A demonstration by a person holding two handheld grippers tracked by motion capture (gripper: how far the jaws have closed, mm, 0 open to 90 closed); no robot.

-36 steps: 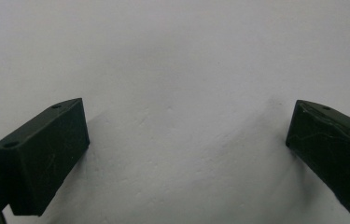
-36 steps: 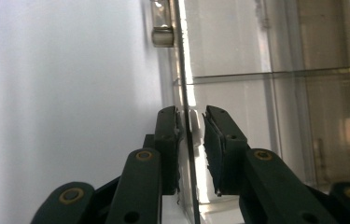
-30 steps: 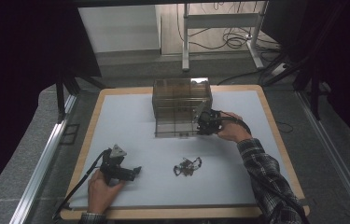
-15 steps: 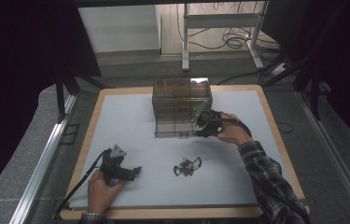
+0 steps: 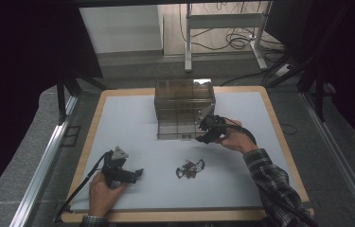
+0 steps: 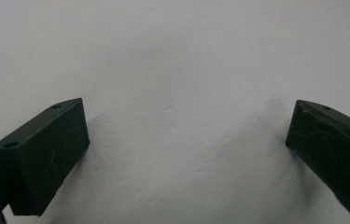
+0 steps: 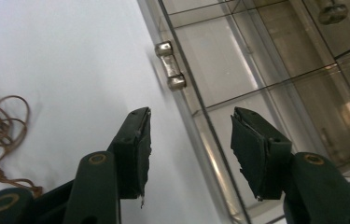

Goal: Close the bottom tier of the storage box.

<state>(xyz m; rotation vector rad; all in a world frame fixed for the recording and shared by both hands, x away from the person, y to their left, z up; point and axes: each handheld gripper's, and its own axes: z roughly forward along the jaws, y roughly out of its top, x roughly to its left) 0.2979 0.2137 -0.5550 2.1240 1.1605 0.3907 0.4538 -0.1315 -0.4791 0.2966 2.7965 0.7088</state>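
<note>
- Bench (image 5: pixel 132 118): a pale sheet in a wooden frame carries a smoked, see-through cabinet (image 5: pixel 184 101) toward its far edge and a small tangle of brown cord (image 5: pixel 190 168) nearer the person.
- Right tool (image 5: pixel 202 135): held at the cabinet's front lower right corner, with the hand (image 5: pixel 234 139) behind it. In the right gripper view the jaws stand part open, one on each side of the cabinet's clear door edge (image 7: pixel 200 140); the pads do not press on it. These jaws have just been opening.
- Metal knob (image 7: pixel 170 72): a small silvery handle sits on that door edge, beyond the jaw tips and apart from them.
- Left tool (image 5: pixel 138 173): rests low at the bench's near left, held in the left hand (image 5: pixel 103 191), well apart from the cabinet and the cord. In the left gripper view its jaws stand wide apart over the bare pale surface, with nothing between them.
- Cord: lies between the two tools, untouched by either.
</note>
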